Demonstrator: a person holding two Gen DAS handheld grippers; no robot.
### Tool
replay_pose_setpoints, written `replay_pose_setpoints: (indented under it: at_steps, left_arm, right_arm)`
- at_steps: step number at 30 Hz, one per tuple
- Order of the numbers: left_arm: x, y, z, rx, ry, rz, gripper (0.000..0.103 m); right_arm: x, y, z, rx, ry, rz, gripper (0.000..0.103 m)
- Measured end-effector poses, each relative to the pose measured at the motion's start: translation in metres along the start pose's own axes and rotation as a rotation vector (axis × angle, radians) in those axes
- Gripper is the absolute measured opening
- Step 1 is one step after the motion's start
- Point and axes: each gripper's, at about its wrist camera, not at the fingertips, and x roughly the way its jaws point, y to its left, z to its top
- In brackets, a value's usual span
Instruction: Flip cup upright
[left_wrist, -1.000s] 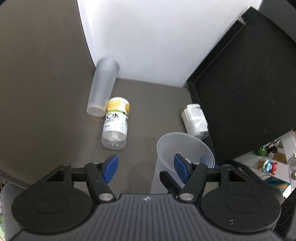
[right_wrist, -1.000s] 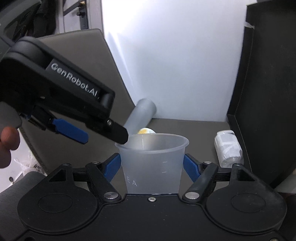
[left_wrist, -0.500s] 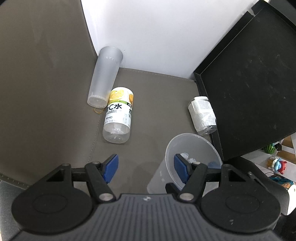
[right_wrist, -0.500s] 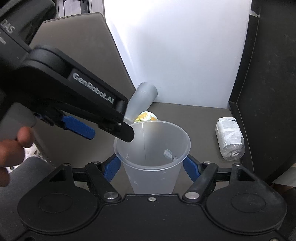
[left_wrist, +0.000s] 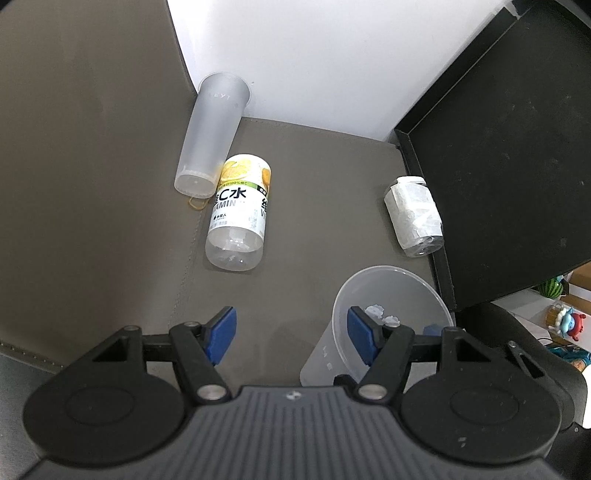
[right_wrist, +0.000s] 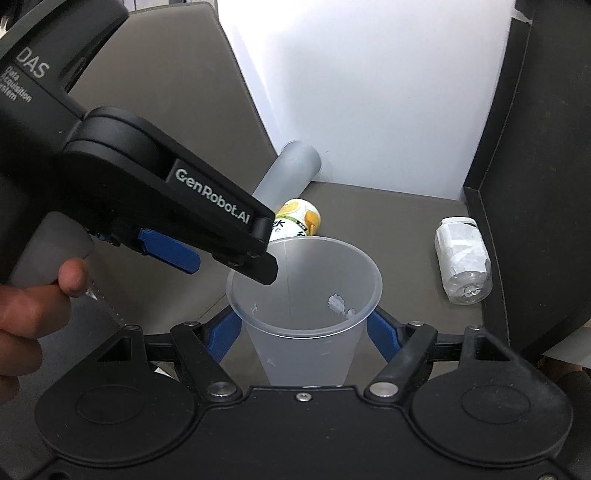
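A translucent measuring cup (right_wrist: 303, 306) stands upright, mouth up, between the blue pads of my right gripper (right_wrist: 303, 332), which is shut on its lower wall. In the left wrist view the same cup (left_wrist: 391, 314) sits at the lower right, with the left gripper's right pad over its rim. My left gripper (left_wrist: 291, 330) is open and empty; its body (right_wrist: 147, 192) hangs above and left of the cup in the right wrist view.
A tall frosted tumbler (left_wrist: 212, 133) lies on its side near the back wall. A yellow-labelled bottle (left_wrist: 240, 218) lies beside it. A wrapped jar (left_wrist: 413, 216) lies against a black panel (left_wrist: 517, 166). The surface is a grey-brown mat (left_wrist: 314, 184).
Both cameras have risen and tilted, so I look further down into the cup. The left gripper has lifted up and away from the cup rim. The cup stays gripped.
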Motion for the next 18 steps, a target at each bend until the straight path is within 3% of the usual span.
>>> replay_pose_setpoints:
  at_steps: [18]
  left_arm:
    - [-0.022,-0.009,-0.002,0.043,-0.027,-0.001,0.065]
  right_arm:
    - [-0.019,-0.009,0.001,0.046,0.040,0.043,0.083]
